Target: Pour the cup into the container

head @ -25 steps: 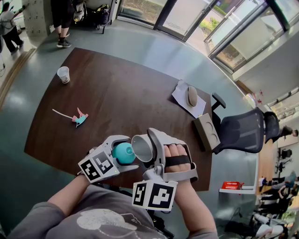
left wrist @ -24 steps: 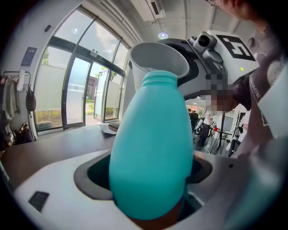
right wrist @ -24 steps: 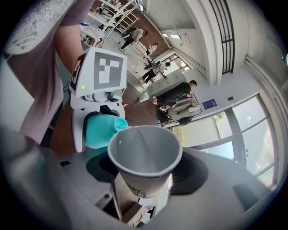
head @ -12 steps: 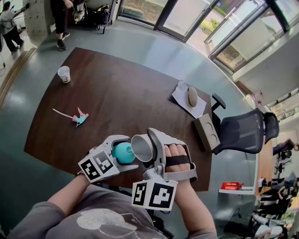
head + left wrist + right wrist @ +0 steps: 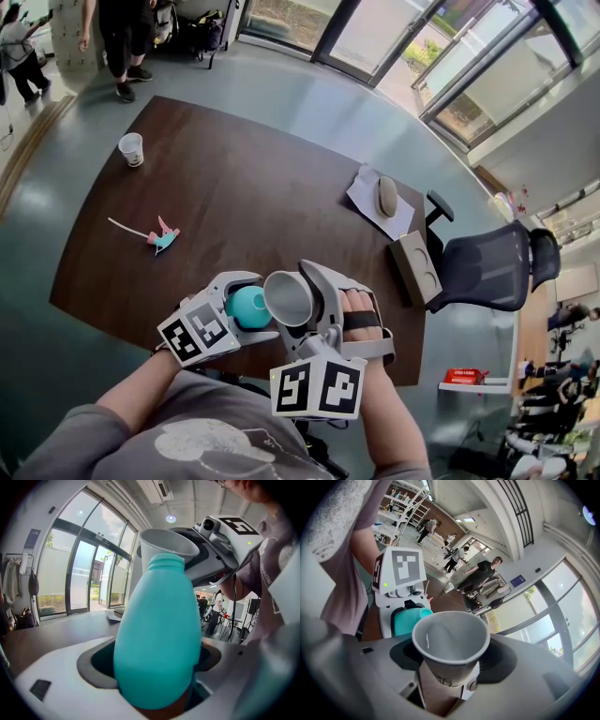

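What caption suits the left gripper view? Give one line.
Left tongs grip a teal bottle, a white paper cup tipped close behind its neck.

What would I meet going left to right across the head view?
far paper cup → pink-and-teal object → teal bottle → held paper cup → grey mouse → office chair

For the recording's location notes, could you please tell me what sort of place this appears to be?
Probably an open office or lab lobby: a large dark wooden table, a black mesh office chair beside it, and tall glass doors leading outside.
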A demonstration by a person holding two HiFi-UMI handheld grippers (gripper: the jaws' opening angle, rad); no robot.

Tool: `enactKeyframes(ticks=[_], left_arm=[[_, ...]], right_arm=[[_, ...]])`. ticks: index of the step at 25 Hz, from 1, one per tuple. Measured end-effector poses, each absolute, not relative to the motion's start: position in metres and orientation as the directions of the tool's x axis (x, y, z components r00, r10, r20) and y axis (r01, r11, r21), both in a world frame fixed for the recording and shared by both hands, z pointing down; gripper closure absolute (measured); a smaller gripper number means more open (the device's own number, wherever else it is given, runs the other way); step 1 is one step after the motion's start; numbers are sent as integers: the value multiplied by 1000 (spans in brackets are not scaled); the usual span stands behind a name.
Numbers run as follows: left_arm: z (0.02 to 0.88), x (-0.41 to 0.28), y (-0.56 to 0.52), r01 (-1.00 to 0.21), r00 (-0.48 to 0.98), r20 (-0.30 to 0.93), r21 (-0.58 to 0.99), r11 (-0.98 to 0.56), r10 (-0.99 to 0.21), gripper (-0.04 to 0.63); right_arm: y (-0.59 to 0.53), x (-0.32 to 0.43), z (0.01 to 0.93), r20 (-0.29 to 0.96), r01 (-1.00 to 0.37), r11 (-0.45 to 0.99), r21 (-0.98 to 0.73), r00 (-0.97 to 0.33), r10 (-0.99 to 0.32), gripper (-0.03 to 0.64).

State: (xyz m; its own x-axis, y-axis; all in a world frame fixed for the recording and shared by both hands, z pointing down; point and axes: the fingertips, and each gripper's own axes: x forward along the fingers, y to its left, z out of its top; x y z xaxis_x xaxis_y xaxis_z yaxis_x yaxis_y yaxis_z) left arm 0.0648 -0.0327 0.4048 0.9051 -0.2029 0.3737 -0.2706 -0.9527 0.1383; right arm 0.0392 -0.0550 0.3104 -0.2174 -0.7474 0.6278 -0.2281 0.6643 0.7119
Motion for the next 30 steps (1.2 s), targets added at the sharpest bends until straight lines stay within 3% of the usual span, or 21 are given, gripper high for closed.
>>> enactKeyframes(ticks=[15,22,30], left_arm=[[401,54,-31,-287,910,353,163,-944,-216,164],[405,40,-38,-317,897,367,143,-938,-248,164],[422,20,-49,-379,873,370,102,-920,-318,164]], right_arm=[[-61,55,295,559,-522,633,572,-317,-766,322],[-72,76,294,422,-767,554,324,-407,-810,322],[-70,90,325,303,-872,485,68,-445,-843,322]])
